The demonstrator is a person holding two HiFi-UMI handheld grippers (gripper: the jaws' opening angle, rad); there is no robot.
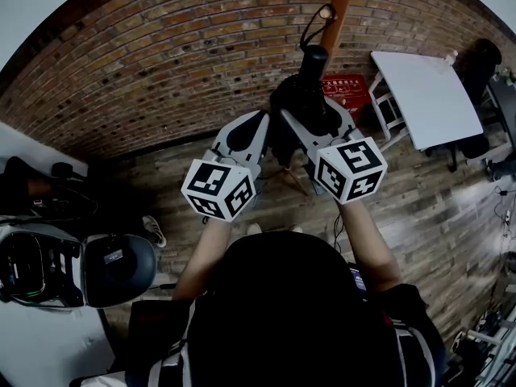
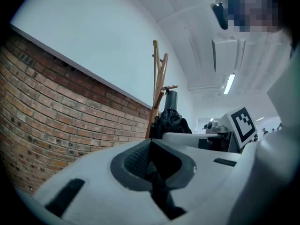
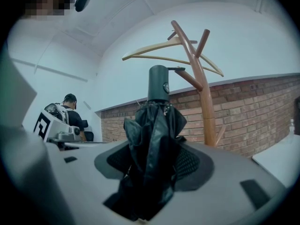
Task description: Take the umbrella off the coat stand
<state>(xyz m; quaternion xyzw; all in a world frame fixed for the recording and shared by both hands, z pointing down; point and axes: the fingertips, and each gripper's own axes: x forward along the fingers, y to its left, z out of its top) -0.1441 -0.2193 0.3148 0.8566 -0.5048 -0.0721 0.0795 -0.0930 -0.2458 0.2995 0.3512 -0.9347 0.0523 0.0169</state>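
Clamped umbrella by folded canopy in right tool, handle upright ahead of jaws, just beside coat stand peg; probably gripped low to lift clear. Held left tool clenched empty alongside.

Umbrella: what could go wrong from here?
1. The strap looks looped over a peg of the stand; a sideways pull could snag it or tip the stand.
2. The right gripper has its jaws on loose fabric of the umbrella, so it may slip.
3. A hanger sits just above; lifting may knock it.
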